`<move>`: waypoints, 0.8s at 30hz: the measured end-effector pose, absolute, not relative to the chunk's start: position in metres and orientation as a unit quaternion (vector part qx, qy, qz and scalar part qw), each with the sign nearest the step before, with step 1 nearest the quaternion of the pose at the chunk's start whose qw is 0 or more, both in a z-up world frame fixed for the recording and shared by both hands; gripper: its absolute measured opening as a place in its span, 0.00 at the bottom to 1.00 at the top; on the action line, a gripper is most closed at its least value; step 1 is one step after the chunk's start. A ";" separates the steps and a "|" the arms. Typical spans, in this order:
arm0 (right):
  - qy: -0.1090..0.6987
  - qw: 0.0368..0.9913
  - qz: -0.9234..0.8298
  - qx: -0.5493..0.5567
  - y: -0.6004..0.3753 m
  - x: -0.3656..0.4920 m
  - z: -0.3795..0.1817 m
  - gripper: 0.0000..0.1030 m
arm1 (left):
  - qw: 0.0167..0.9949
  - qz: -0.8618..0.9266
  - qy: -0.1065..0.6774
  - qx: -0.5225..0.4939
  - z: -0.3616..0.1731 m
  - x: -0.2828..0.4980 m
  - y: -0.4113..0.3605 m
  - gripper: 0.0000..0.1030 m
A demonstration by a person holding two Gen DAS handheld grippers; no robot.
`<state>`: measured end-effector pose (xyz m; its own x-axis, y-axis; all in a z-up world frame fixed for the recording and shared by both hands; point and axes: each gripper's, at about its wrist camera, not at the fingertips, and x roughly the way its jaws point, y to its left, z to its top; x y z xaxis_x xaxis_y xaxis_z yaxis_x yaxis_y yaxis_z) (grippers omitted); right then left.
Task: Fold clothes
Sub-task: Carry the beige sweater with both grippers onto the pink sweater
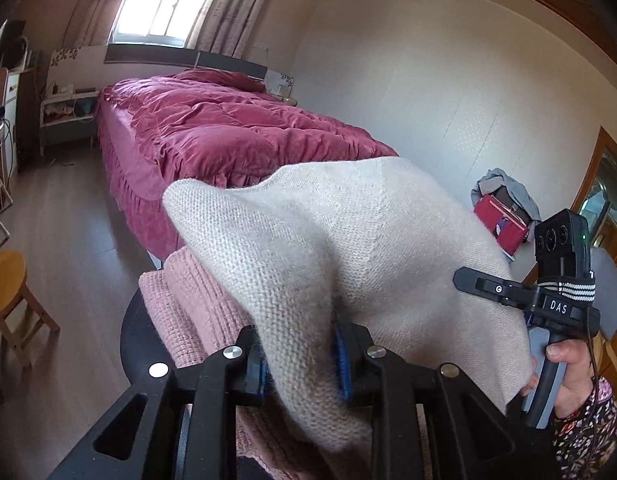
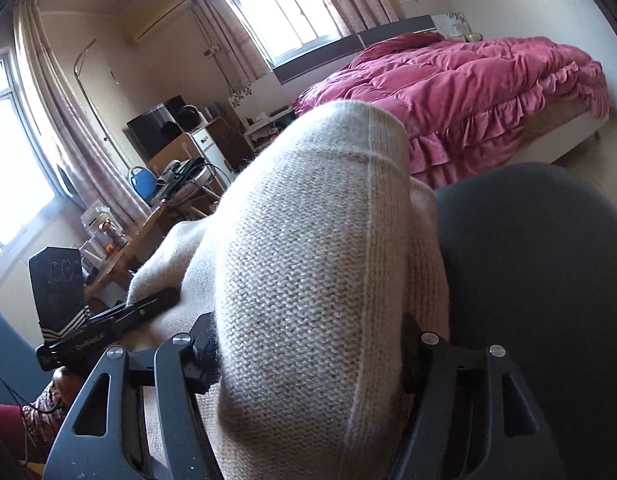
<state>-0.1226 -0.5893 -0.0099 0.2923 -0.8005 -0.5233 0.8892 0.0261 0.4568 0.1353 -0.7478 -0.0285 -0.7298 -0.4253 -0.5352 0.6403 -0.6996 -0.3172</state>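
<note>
Cream knit sweater (image 1: pixel 348 240) bunches, pinched in both the left gripper (image 1: pixel 298 360) and right gripper (image 2: pixel 308 356), lifted over pink knitwear (image 1: pixel 188 312); mid-fold, next laying it flat

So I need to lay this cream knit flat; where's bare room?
Bare: the dark round surface right of the cream knit, and its rim left of the pink knit. Crowded: the middle, under the pink knit and both claws.

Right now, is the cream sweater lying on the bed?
No, the cream sweater is held up by the left claw, while the bed carries only its pink quilt.
</note>
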 end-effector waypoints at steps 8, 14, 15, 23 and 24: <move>0.068 0.687 -0.645 0.328 -0.570 -0.127 0.009 0.73 | 0.291 -0.894 0.270 0.210 -0.021 0.157 -0.740 0.26; 0.054 0.659 -0.699 0.271 -0.540 -0.121 0.023 0.73 | 0.314 -0.893 0.241 0.216 -0.012 0.165 -0.712 0.25; 0.052 0.654 -0.708 0.262 -0.535 -0.120 0.026 0.73 | 0.317 -0.891 0.238 0.219 -0.012 0.165 -0.711 0.25; 0.003 0.653 -0.725 0.219 -0.507 -0.114 0.043 0.23 | 0.361 -0.895 0.230 0.127 0.026 0.196 -0.674 0.21; 0.000 0.663 -0.716 0.218 -0.508 -0.111 0.045 0.23 | 0.353 -0.902 0.219 0.115 0.035 0.193 -0.667 0.21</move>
